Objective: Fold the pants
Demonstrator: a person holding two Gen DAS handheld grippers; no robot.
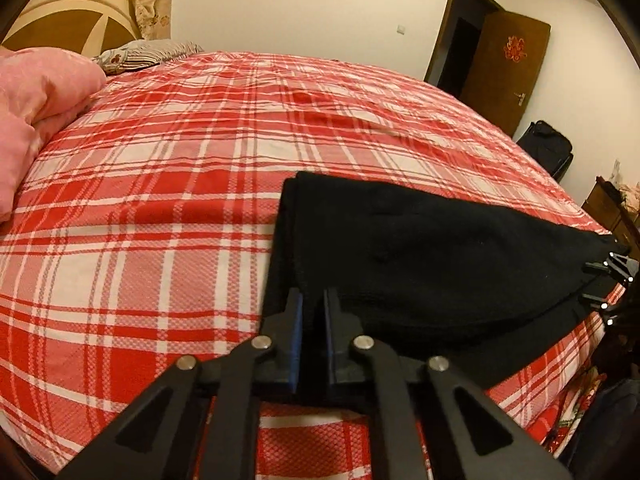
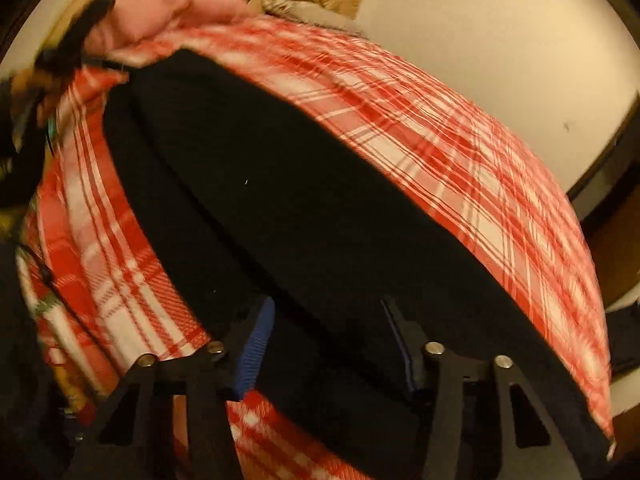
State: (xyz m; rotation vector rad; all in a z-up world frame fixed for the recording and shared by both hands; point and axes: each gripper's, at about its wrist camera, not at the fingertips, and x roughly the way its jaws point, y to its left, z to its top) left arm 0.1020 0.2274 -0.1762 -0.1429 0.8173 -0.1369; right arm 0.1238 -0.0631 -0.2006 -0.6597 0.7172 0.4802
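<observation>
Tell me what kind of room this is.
Most likely a bedroom in a home. The black pants lie on a bed with a red plaid sheet, a pink quilt and a pillow near the headboard, and a wooden door stands open.

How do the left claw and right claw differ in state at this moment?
The left claw has its blue pads nearly together, pinching the near edge of the black pants; the right claw stands wide apart, its pads not visibly pressing cloth. The left view is sharp, the right view smeared. Both reach over the pants on the plaid bed.
</observation>
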